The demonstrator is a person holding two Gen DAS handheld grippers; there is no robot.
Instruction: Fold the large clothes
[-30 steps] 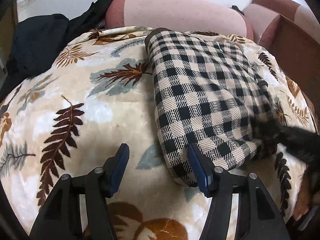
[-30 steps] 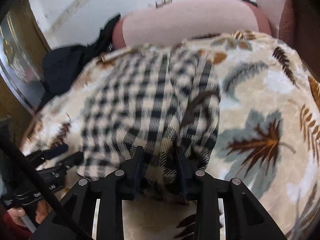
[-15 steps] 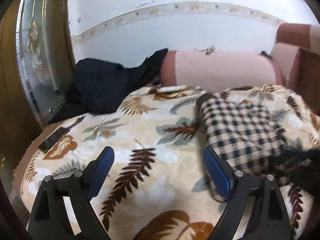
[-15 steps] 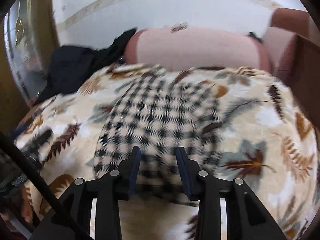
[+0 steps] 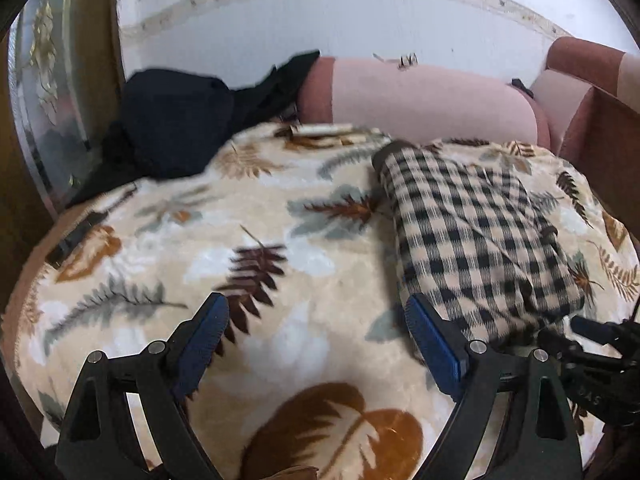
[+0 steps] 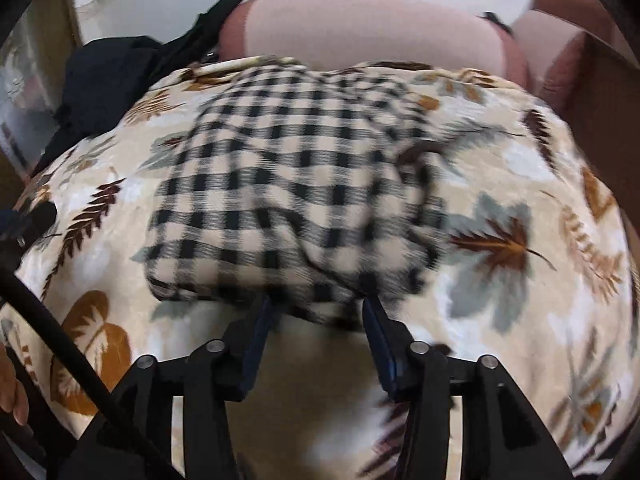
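A folded beige-and-black checked garment (image 5: 472, 232) (image 6: 288, 184) lies on a leaf-print blanket (image 5: 168, 240) (image 6: 520, 320). My left gripper (image 5: 316, 304) stands wide open above the blanket, left of the garment's near corner, with nothing between its blue pads. My right gripper (image 6: 318, 306) is at the garment's near edge. Its jaws are opening, and the hem lies between the tips without the pads pressing on it. In the left wrist view the right gripper (image 5: 592, 344) shows at the right, just in front of the garment.
A heap of dark clothes (image 5: 172, 120) (image 6: 108, 76) lies at the back left. A pink bolster (image 5: 420, 96) (image 6: 360, 36) with glasses (image 5: 406, 60) on it runs along the wall. A brown sofa arm (image 5: 600, 132) is at the right, a glazed door (image 5: 48, 80) at the left.
The left jaws spread wider and pulled back up from the garment's corner. The right jaws, shut on the hem before, have parted and drawn back. The garment stays flat.
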